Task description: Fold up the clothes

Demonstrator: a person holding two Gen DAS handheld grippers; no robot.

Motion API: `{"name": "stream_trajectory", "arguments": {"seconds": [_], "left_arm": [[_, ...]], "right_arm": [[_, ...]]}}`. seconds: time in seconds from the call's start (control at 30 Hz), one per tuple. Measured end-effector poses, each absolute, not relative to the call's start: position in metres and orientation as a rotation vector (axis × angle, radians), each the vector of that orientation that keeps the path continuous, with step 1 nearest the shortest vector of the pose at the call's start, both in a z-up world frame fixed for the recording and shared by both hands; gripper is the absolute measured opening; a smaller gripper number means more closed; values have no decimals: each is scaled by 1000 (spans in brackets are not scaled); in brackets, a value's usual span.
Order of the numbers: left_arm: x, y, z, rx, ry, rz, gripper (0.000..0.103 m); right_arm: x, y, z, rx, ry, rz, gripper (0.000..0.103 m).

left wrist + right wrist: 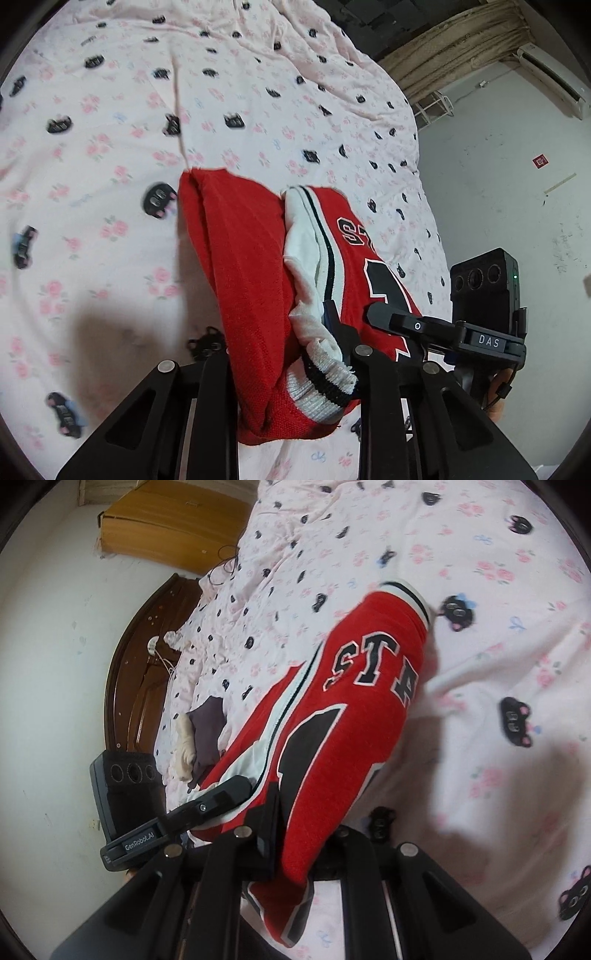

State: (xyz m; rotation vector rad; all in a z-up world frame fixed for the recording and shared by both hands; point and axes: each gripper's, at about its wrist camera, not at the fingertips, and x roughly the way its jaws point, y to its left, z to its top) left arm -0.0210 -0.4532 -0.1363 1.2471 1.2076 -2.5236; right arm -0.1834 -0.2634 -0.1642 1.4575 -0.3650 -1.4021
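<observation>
The left tool (291,365) is closed on a red knitted jersey with black letters and white-and-black striped trim (251,280), its bunched hem pinched between the two black fingers. The right tool (295,834) likewise grips the same jersey (343,716), the cloth clamped between its fingers. The garment hangs stretched away ahead of both tools, its far end drooping toward the bed.

Below and beyond the tools spreads a pale pink bedsheet printed with roses and small black cats (110,155), creased in long folds. Off to the left tool's right stand a white scuffed wall (498,206) and a wall-mounted air conditioner (554,77). To the right tool's left curve a dark wooden headboard (133,672), a brown cardboard box (166,524) beyond it, and a dark folded cloth (208,734) on the sheet.
</observation>
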Motion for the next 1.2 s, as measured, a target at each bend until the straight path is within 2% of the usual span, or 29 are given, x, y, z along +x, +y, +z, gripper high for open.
{"name": "stream_trajectory", "arguments": {"seconds": [0.2,0.6,1.07,1.2], "left_arm": [[3,-485,-120,1187,1231,-2472,20],[75,-574,-71,1041,1192,-2355,20],[147,-725,-15,776,1102,-2248,20],[156,-765,0,703,1081,-2252,20]], "right_arm": [[-166,-293,-146,1438,-335,-1387,12],[-121,-417,-97,1373,-176,-1297,12],[-64,-619,-28,1199,-23,-1218,12],[-51,-658,-23,1167,-7,-1198,12]]}}
